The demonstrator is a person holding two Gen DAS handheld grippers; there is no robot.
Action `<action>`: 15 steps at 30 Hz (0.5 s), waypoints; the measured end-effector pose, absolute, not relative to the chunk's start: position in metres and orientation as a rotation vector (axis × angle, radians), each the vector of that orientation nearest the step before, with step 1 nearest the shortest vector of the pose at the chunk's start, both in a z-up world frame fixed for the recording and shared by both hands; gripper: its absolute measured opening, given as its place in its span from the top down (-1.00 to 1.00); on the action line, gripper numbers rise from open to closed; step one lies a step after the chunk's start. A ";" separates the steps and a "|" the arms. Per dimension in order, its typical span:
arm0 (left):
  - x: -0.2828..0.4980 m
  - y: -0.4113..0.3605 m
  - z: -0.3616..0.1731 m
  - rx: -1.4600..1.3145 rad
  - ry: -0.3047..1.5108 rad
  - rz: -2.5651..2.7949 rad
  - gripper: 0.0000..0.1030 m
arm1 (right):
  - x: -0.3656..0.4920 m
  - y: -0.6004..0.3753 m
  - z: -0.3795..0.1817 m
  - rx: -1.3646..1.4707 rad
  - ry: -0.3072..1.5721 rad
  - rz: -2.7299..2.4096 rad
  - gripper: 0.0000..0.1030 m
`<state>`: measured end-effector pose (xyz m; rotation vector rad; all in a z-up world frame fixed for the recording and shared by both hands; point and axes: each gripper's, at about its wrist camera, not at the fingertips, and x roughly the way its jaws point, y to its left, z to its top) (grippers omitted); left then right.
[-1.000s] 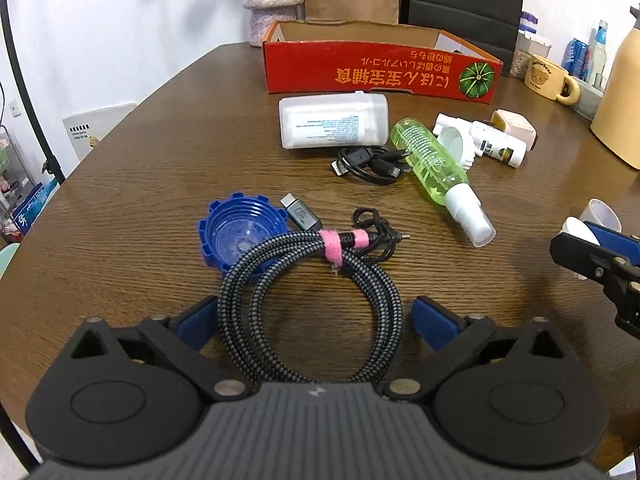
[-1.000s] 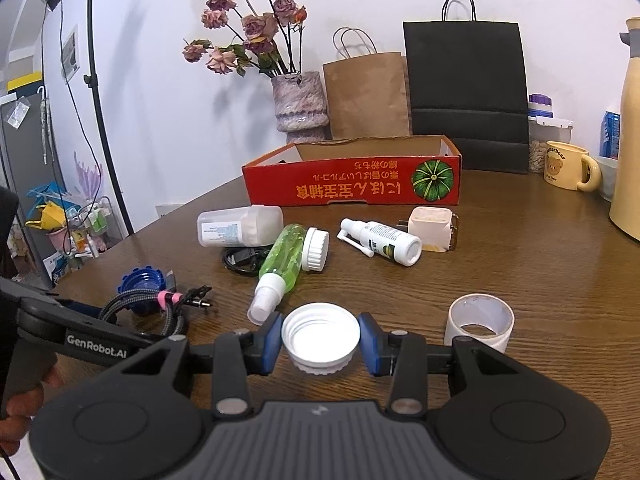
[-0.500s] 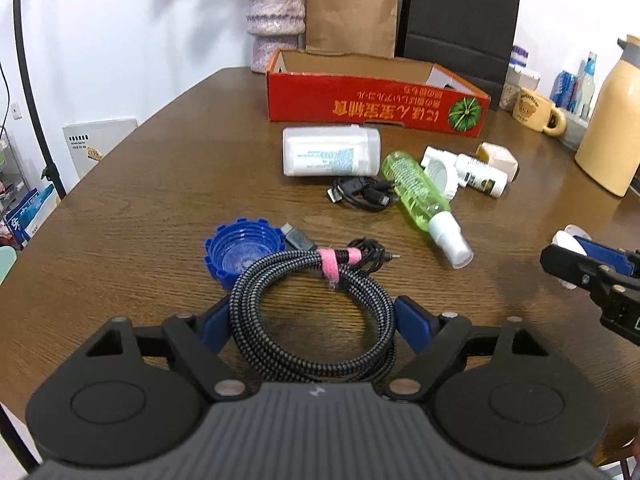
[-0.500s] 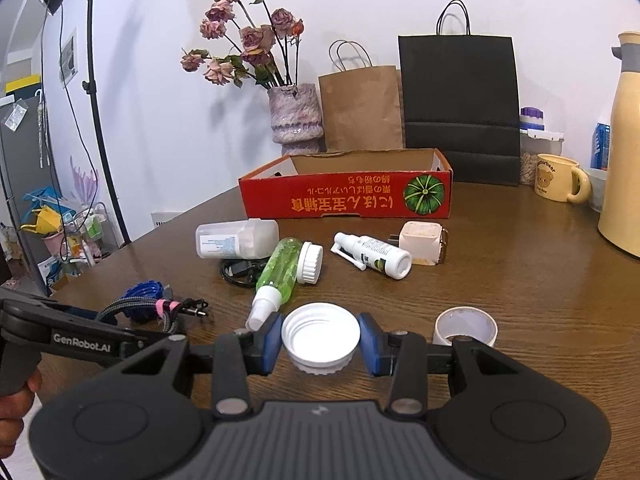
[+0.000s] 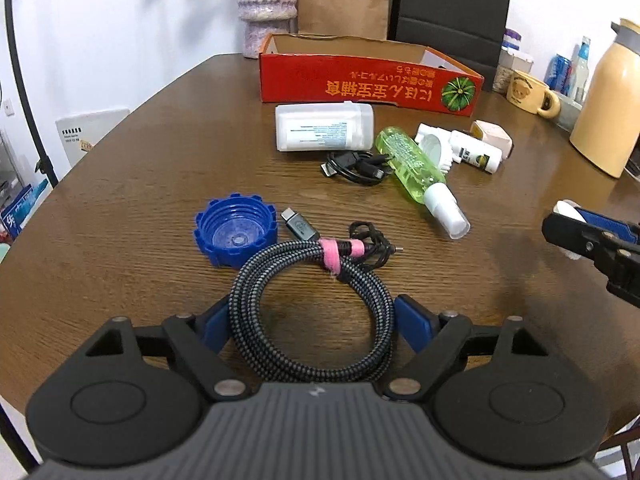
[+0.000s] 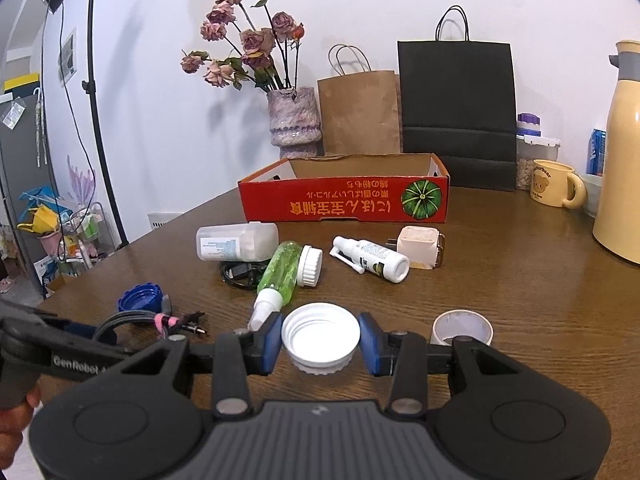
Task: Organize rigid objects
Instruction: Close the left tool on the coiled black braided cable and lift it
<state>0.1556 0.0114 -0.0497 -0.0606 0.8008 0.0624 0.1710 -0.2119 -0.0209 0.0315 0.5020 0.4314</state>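
Note:
My left gripper (image 5: 312, 324) is shut on a coiled braided cable (image 5: 312, 308) with a pink tie, held a little above the table. My right gripper (image 6: 320, 342) is shut on a white jar lid (image 6: 320, 336); it also shows at the right edge of the left wrist view (image 5: 588, 236). A red cardboard box (image 6: 344, 202) stands open at the back. On the table lie a blue cap (image 5: 236, 234), a white bottle (image 5: 324, 126), a green spray bottle (image 5: 416, 168), a small white spray bottle (image 6: 372, 258), a black cable (image 5: 352, 166) and a beige charger (image 6: 420, 246).
A white tape roll (image 6: 462, 326) lies right of my right gripper. A cream thermos (image 6: 620, 152), a yellow mug (image 6: 554, 182), a vase (image 6: 294, 120) and paper bags (image 6: 456, 108) stand at the back. A light stand (image 6: 100, 96) is on the left.
Both grippers have risen with their loads. The left jaws have closed in against the cable coil, and the table items sit lower and farther in both views.

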 end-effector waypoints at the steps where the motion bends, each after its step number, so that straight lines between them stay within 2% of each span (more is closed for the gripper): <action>1: 0.156 0.011 -0.050 -0.057 0.807 0.064 -0.67 | 0.171 -0.212 -0.021 0.031 0.503 0.431 0.23; 4: 0.159 0.005 -0.052 -0.017 0.820 0.070 -0.72 | 0.170 -0.212 -0.022 0.032 0.505 0.432 0.23; 6: 0.160 0.004 -0.054 -0.012 0.823 0.069 -0.85 | 0.170 -0.211 -0.022 0.033 0.504 0.433 0.23; 10: 0.164 0.004 -0.057 -0.014 0.820 0.070 -0.96 | 0.171 -0.212 -0.023 0.035 0.509 0.430 0.23; 11: 0.164 0.004 -0.057 -0.014 0.817 0.070 -0.93 | 0.171 -0.212 -0.023 0.035 0.509 0.430 0.23; 12: 0.163 0.005 -0.056 -0.013 0.807 0.071 -0.73 | 0.171 -0.213 -0.023 0.036 0.510 0.429 0.23; 15: 0.160 0.007 -0.053 -0.028 0.792 0.066 -0.67 | 0.171 -0.214 -0.024 0.037 0.510 0.429 0.23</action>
